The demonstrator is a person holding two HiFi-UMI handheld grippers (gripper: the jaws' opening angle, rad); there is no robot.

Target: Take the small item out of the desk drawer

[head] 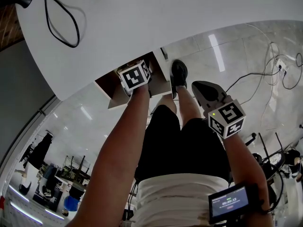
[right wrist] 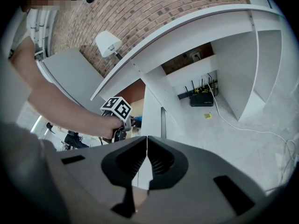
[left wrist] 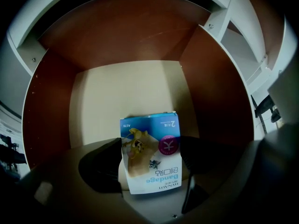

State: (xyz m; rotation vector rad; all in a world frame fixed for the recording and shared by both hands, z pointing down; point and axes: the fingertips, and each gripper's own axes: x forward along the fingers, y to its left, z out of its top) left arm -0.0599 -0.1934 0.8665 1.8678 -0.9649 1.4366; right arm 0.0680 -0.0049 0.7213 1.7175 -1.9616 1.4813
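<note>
The desk drawer (head: pixel 110 85) stands pulled out under the white desk top (head: pixel 156 13), its brown walls and pale floor (left wrist: pixel 126 90) showing in the left gripper view. A small blue bandage box (left wrist: pixel 150 146) with a cartoon print sits between the jaws of my left gripper (left wrist: pixel 150 160), which press on both its sides. In the head view the left gripper (head: pixel 136 79) reaches down into the drawer, jaws hidden under its marker cube. My right gripper (head: pixel 201 89) hangs to the right of the drawer, shut and empty (right wrist: pixel 147 146).
A black cable (head: pixel 61 22) loops on the desk top. The person's legs and a dark shoe (head: pixel 179 72) are just right of the drawer. A router (right wrist: pixel 202 99) and cables (head: pixel 279 70) lie on the floor under the desk.
</note>
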